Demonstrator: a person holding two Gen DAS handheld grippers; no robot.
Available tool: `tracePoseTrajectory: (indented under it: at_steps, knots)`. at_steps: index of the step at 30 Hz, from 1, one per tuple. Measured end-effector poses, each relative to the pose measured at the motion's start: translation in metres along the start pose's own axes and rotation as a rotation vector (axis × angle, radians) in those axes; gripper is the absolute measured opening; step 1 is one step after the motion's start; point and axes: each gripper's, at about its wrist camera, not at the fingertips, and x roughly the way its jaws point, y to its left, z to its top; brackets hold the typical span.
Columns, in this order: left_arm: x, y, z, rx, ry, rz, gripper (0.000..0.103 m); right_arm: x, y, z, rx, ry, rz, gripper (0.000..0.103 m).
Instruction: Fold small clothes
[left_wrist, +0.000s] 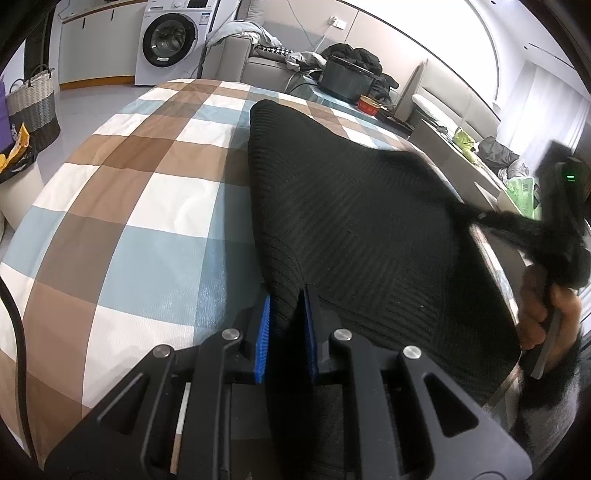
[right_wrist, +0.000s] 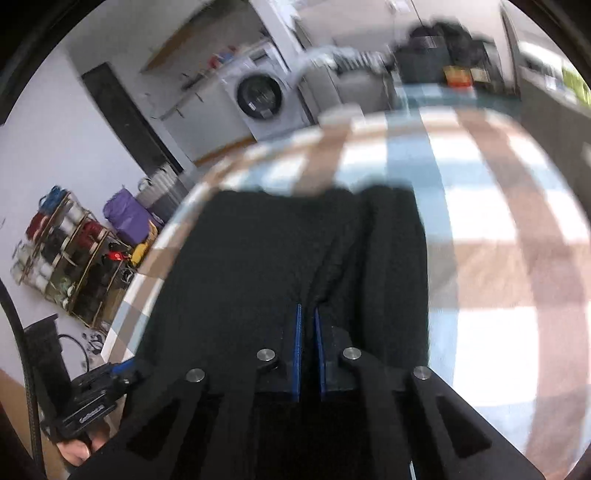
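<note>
A black ribbed knit garment (left_wrist: 354, 221) lies partly lifted over the checked tablecloth (left_wrist: 140, 206). My left gripper (left_wrist: 286, 295) is shut on its near edge, the fabric pinched between the blue pads. My right gripper (right_wrist: 307, 308) is shut on another part of the same garment (right_wrist: 280, 251), which stretches forward from its blue pads. The right gripper also shows in the left wrist view (left_wrist: 554, 236), at the far right, pulling a corner of the garment taut. The right wrist view is motion-blurred.
A washing machine (left_wrist: 173, 37) stands beyond the table. A dark pot (left_wrist: 347, 79) and a red tin (left_wrist: 369, 105) sit at the table's far end. A woven basket (left_wrist: 33, 107) stands on the floor to the left. A sofa with clothes (left_wrist: 491, 155) is at right.
</note>
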Motion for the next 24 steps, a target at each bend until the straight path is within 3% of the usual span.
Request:
tracePoseTrajectory:
  at_steps: [3,7,10,16,20,21,22,24]
  knots:
    - [0.001,0.000,0.000,0.005,0.000,-0.001,0.016,0.000,0.002,0.000,-0.026,0.017,-0.064,0.006]
    - [0.000,-0.003,0.000,0.019,0.003,0.022,0.021,0.036,-0.010,-0.010,-0.012,0.146,-0.108,0.007]
    - [-0.003,0.001,0.003,0.003,-0.003,0.039,0.032,0.031,-0.015,-0.011,0.028,0.136,-0.067,0.013]
    - [-0.006,0.008,0.007,-0.026,-0.008,0.045,0.036,0.007,-0.026,-0.031,0.105,0.180,0.078,0.025]
    - [-0.006,0.005,0.007,-0.015,-0.008,0.056,0.040,0.013,-0.020,-0.042,0.086,0.189,0.103,0.025]
    - [-0.006,0.004,0.007,-0.008,-0.006,0.061,0.044,0.014,-0.017,-0.044,0.076,0.181,0.095,0.021]
    - [-0.007,0.003,0.007,-0.001,-0.007,0.063,0.048,0.015,-0.013,-0.044,0.060,0.174,0.085,0.011]
    - [-0.010,0.002,0.007,0.002,-0.017,0.063,0.053,0.009,-0.004,-0.044,0.018,0.142,0.081,0.008]
